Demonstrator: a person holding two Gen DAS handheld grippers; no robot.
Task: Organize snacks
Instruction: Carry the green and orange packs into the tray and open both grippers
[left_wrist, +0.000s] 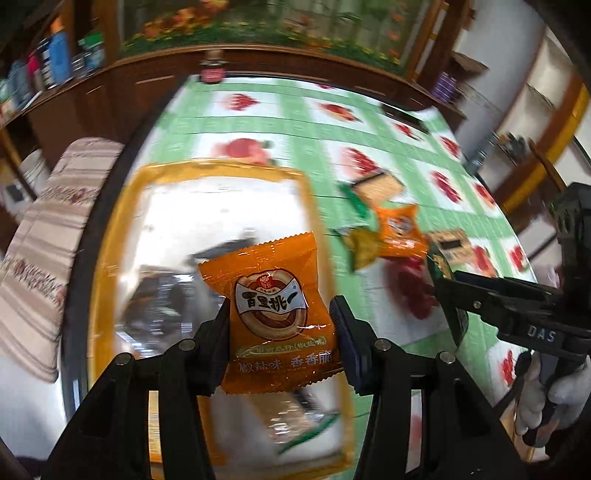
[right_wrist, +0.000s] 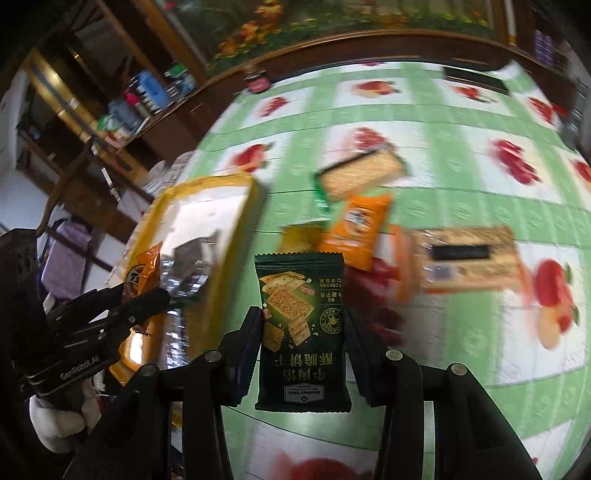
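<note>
Snacks sit in both tongs at once. The left gripper (left_wrist: 280, 325) is clamped on a glossy orange plastic snack packet (left_wrist: 275, 314) printed with a round biscuit logo and white Chinese lettering; the packet stands upright between the black fingers, pinched at its two side edges. Directly beyond and beneath those fingers lies a shallow rectangular tray with an orange rim and a shiny reflective floor (left_wrist: 122, 236), and a blurred packet with a green edge (left_wrist: 295, 417) lies on that floor just under the left fingertips.

The right gripper (right_wrist: 301, 332) is closed on a dark green foil cracker packet (right_wrist: 301, 332), held upside down so its white lettering reads inverted, its sides squeezed between the two black fingers. Ahead of these fingertips, on the green-and-white checked tablecloth with red fruit prints (right_wrist: 461, 147), a loose cluster of snacks lies: a second orange packet (right_wrist: 354, 232), a pale cracker pack with a green end (right_wrist: 362, 177) farther off, a small yellowish packet (right_wrist: 299, 236) just left of the orange one, and a brown kraft-coloured pack with a black label (right_wrist: 465, 258) off to the right. The tray shows to the left of the right gripper, with the left gripper over it. Motion blur softens most of the table.
</note>
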